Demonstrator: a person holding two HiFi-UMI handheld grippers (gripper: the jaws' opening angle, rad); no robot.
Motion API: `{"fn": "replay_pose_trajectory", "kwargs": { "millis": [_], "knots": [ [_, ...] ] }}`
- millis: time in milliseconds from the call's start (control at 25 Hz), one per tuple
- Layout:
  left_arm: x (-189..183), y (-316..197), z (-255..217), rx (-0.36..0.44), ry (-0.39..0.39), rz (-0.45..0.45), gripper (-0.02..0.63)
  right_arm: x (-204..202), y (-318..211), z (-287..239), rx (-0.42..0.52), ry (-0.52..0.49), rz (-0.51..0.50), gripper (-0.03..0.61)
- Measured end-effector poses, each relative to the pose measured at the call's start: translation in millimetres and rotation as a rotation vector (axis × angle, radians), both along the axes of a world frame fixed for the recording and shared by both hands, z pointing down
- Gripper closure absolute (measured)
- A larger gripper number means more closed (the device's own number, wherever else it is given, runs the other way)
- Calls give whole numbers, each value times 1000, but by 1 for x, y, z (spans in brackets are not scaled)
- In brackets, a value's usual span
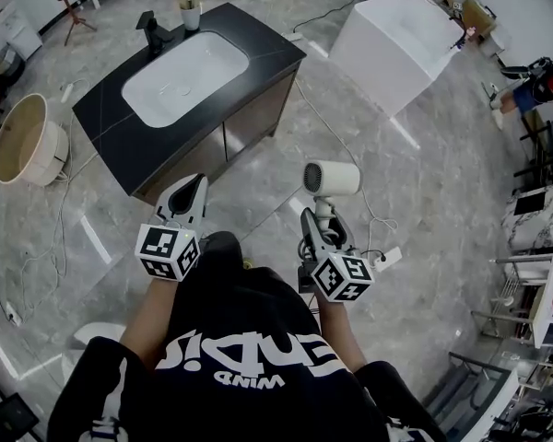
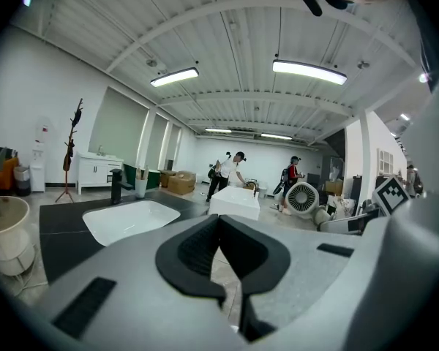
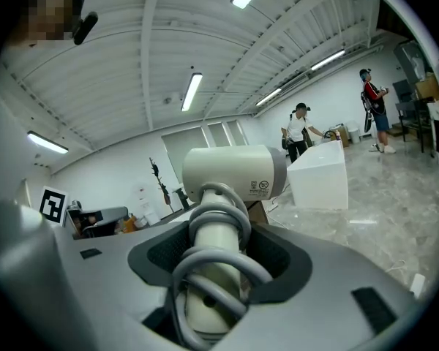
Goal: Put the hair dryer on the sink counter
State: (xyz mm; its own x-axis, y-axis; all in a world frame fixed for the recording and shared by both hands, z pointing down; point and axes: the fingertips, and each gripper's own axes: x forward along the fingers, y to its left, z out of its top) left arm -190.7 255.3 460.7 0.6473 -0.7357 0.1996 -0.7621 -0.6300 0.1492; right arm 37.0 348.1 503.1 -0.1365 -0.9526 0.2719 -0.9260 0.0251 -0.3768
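A person's black printed top [image 1: 240, 339] fills the foreground. Just beyond it, the right gripper [image 1: 319, 221] is clamped on the handle of the hair dryer [image 1: 332, 179], head uppermost, with the cord [image 3: 219, 251] coiled round the handle. The dryer is carried above the grey floor, well short of the sink counter [image 1: 263, 55]. The left gripper [image 1: 190, 194] hangs beside it, jaws together and empty. The step likely goes best if the grip holds firm through the approach. The dryer could then be laid on its side on the bare dark strip along the counter's right edge. That spot is clear of the white basin [image 1: 184, 76] and away from the faucet [image 1: 153, 28] and cup [image 1: 191, 13] at the far edge. The jaws should part only once it rests.
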Motion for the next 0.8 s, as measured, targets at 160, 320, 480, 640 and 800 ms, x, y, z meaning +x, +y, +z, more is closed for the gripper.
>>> {"fn": "replay_pose_trajectory", "kwargs": {
  "millis": [160, 320, 480, 640, 800],
  "knots": [
    [3, -2, 4, -7, -1, -14, 604, 6, -4, 5, -2, -9, 3, 327],
    [13, -16, 7, -9, 2, -12, 604, 13, -18, 7, 0, -12, 1, 327],
    [31, -35, 9, -6, 9, 12, 604, 25, -33, 8, 10, -4, 16, 327],
    [45, -60, 12, -7, 11, 29, 604, 36, -53, 10, 14, -9, 28, 327],
    [57, -91, 17, -17, 8, 42, 604, 44, -81, 17, 0, -18, 28, 327]
  ]
}}
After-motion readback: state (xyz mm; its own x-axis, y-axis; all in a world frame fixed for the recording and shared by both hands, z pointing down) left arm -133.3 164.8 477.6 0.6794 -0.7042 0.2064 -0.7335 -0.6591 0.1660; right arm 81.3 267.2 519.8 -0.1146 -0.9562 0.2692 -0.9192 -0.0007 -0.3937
